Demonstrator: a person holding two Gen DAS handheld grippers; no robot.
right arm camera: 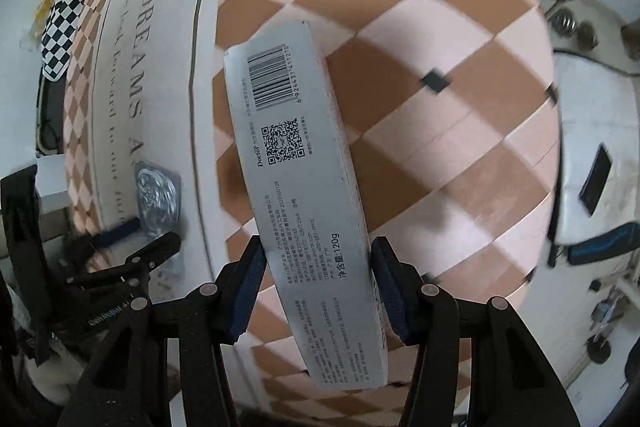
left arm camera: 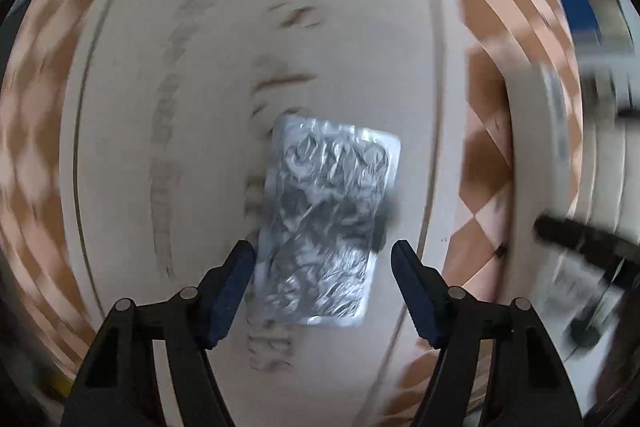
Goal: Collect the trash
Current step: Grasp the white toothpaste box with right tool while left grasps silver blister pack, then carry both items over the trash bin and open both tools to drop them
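Below, checkered brown-and-pink mat (right arm camera: pixel 420 39) with pale lettered band (right arm camera: pixel 168 75). Foil pack (left arm camera: pixel 328 223) flat on band, between parted left gripper (left arm camera: pixel 323 287) fingers, untouched. Right gripper (right arm camera: pixel 318 291) clamped on grey box (right arm camera: pixel 308 195) above mat.

Crinkled, shiny, seemingly foil blister pack (left arm camera: pixel 326 223); matt grey cardboard box (right arm camera: pixel 308 203).

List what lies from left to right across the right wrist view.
Checkered cloth → silver foil packet, with the left tool at it → long gray box, held between the right tool's pads → small black square on the checkered mat.
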